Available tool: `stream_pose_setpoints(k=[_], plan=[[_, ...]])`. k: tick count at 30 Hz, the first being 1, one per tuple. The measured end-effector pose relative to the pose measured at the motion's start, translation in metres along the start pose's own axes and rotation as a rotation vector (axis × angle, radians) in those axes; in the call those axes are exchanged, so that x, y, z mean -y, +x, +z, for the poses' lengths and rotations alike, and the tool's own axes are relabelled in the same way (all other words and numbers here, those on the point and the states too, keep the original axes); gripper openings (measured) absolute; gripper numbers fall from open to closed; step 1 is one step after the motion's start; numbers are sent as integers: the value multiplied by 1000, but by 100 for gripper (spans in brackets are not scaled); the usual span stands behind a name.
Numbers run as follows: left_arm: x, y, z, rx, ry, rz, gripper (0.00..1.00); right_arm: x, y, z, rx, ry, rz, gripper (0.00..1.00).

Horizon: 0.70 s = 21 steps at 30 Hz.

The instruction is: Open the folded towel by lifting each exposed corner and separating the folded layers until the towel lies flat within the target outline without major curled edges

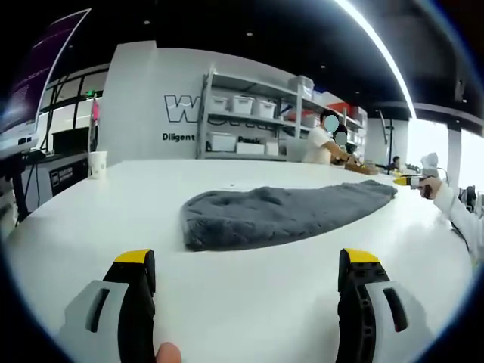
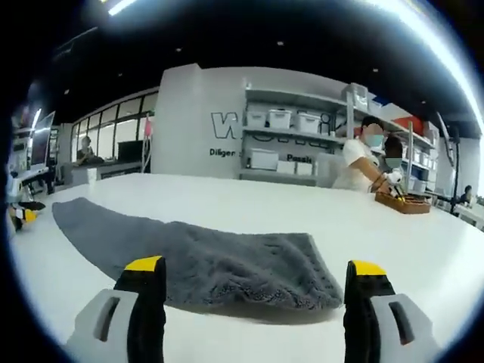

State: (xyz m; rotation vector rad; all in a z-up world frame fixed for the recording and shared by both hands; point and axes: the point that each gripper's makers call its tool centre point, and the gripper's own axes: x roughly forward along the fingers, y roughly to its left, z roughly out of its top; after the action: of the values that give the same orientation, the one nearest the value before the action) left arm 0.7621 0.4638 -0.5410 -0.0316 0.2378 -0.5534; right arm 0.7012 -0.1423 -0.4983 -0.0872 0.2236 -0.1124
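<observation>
Grey and plush, the towel lies on the white worktop, stretched out long and narrow with its layers folded over one another. No target outline can be made out on the surface.

From the left claw the towel sits ahead and a little apart, its long axis running away to the right, the near end rounded and thick. That claw is released, jaws spread wide with nothing between them. At the far end of the towel, a sleeved hand holds the other claw.

The right claw is likewise released and bare, but much nearer (its yellow tips sit just short of the towel's end edge). In the right gripper view the towel runs off to the left, towards the other claw.

The right gripper view shows the knit texture and a squared corner at the near right; the left gripper view shows the full length. My judgement: the right claw is better placed to lift a corner first.
</observation>
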Motion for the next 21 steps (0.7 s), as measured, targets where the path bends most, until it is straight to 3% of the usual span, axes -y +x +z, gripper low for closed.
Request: stream_pose_setpoints(k=[7,14,21], plan=[[0,0,0,0,0,0,99,17,-4,-10,-43,-8,-59,98],[-2,1,0,-1,0,0,99,28,-7,-28,-131,-88,-103,98],[-2,0,0,-1,0,1,99,38,-10,-35,-156,-101,-141,94]])
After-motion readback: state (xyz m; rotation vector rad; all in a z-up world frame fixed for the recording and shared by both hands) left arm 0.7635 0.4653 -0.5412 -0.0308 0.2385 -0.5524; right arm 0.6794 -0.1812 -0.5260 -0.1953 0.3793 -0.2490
